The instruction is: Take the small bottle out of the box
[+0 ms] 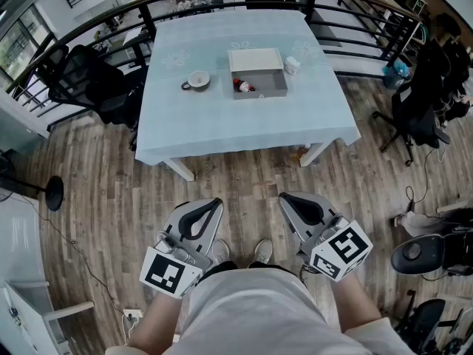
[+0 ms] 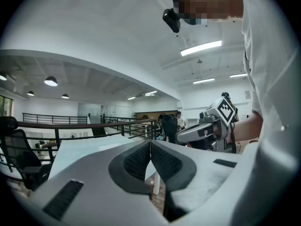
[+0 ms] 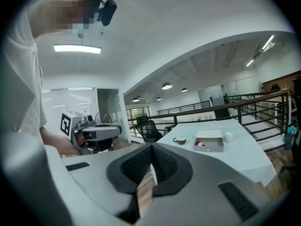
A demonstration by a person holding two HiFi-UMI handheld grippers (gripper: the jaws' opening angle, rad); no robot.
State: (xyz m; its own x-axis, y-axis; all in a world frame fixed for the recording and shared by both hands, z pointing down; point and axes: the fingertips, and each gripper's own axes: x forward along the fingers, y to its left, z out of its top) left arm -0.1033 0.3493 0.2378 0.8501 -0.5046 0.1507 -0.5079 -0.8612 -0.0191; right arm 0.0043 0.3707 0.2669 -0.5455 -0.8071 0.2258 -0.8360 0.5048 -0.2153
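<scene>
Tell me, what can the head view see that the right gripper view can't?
Only the head view shows the person's shoes and the table's white legs.

Only the right gripper view shows the ceiling lamp, the window blinds and the camera on the person's head.

Both show the table, the cup, the open box and the left hand-held gripper.
</scene>
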